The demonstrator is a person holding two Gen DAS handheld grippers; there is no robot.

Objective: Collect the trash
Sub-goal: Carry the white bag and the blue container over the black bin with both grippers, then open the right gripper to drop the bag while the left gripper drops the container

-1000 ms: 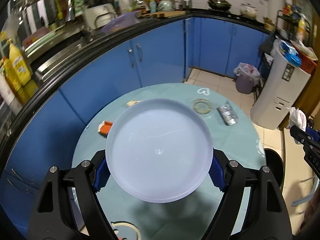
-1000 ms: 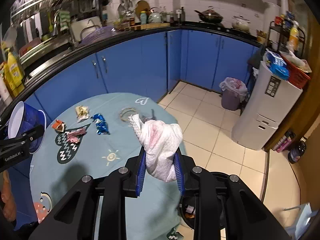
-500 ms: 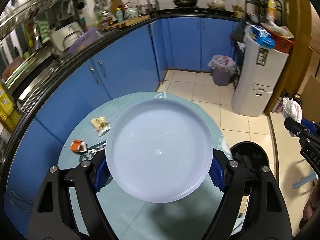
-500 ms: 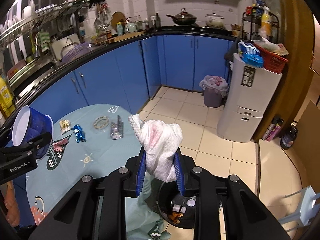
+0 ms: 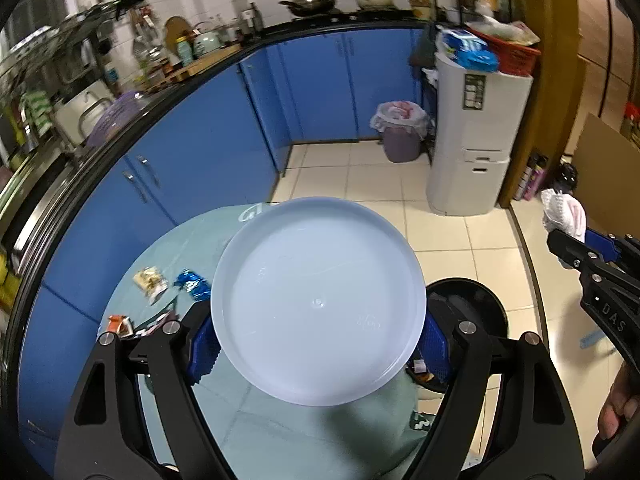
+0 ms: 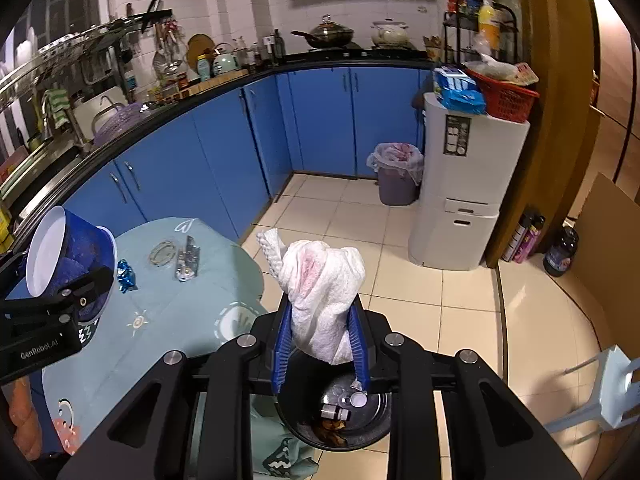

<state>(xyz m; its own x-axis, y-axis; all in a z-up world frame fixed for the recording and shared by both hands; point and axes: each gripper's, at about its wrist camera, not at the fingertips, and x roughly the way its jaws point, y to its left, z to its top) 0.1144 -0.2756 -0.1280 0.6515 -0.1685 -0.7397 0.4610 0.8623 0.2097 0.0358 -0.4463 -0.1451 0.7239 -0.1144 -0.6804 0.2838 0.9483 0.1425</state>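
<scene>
Right tongs clenched on crumpled tissue above black bin, left tongs gripping blue bowl

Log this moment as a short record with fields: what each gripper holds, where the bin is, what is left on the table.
left gripper: shut on blue plastic bowl, white base toward the camera
right gripper: shut on crumpled tissue
black bin: on the floor at the table's edge, below the tissue, scraps inside
table: blue wrapper, silver wrapper lying on it
</scene>
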